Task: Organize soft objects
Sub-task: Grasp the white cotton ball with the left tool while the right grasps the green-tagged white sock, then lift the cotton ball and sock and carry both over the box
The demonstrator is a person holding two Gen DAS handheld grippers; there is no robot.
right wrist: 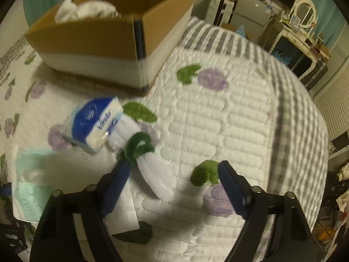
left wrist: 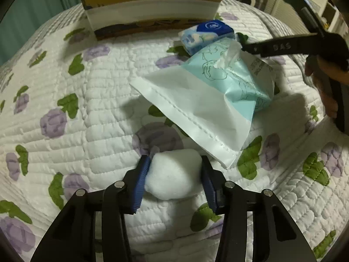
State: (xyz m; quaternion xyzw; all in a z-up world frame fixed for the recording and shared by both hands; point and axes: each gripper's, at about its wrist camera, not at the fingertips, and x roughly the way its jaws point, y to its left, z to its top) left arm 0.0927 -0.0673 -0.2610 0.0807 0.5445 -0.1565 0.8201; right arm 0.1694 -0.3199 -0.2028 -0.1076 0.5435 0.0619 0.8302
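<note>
My left gripper (left wrist: 174, 163) is shut on a white cotton ball (left wrist: 173, 174), just above the flowered quilt. Beyond it lies a light-blue and white soft tissue pack (left wrist: 209, 96) with a tissue sticking out, and behind that a small blue tissue packet (left wrist: 206, 35). My right gripper (right wrist: 174, 168) is open above the quilt; a white bundle tied with a green fuzzy wire (right wrist: 144, 150) lies between its fingers. The blue tissue packet (right wrist: 96, 122) sits just ahead on its left. The right gripper also shows in the left wrist view (left wrist: 246, 48).
An open cardboard box (right wrist: 104, 41) holding white soft items stands at the far side of the bed; it also shows in the left wrist view (left wrist: 150, 6). The quilt (right wrist: 218, 120) extends right to the bed edge. Furniture stands beyond the bed on the right.
</note>
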